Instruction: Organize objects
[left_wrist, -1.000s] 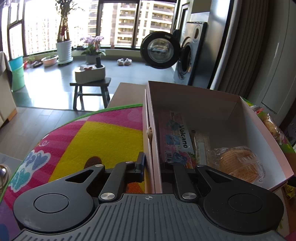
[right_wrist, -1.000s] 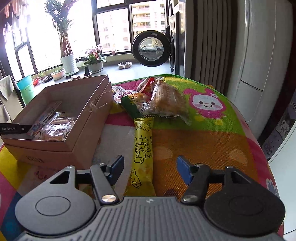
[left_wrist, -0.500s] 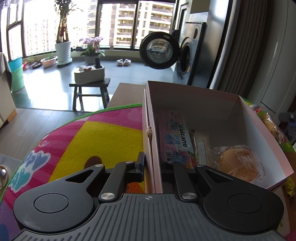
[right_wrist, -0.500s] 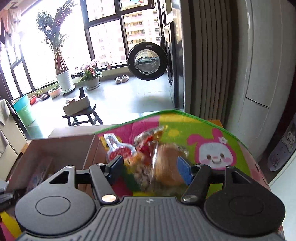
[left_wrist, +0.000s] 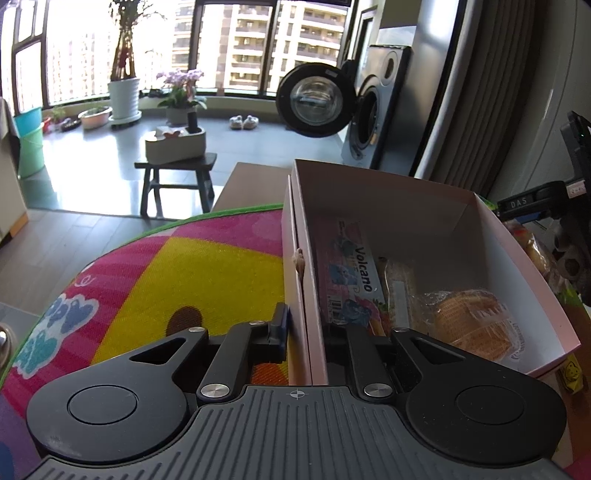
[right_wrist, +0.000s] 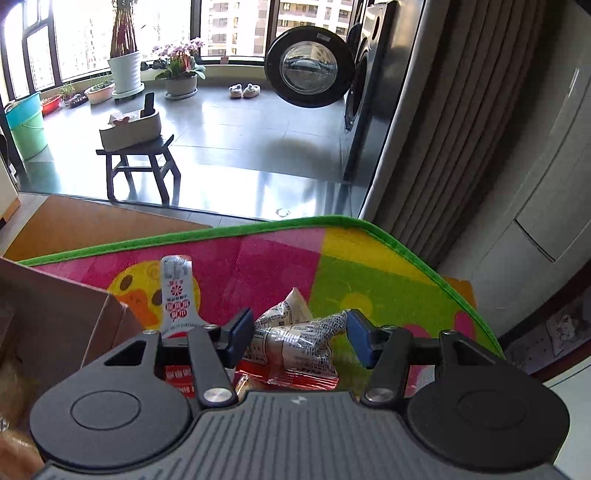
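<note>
My left gripper (left_wrist: 304, 334) is clamped on the near wall of the pink box (left_wrist: 388, 192), which sits toward the mat's (left_wrist: 192, 273) far edge w/ a Volcano pack (left_wrist: 352, 273) & wrapped cake (left_wrist: 474, 325) inside. My right gripper (right_wrist: 299, 339) has its fingers apart, around a clear snack packet (right_wrist: 295, 347), by the mat's far edge

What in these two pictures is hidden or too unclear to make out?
- Left wrist view: the near end of the Volcano packet in the pink box is hidden behind the left gripper.
- Right wrist view: the clear snack packet between the open right gripper fingers has print too small to read.
- Right wrist view: the box's contents are cut off at the left edge.
</note>
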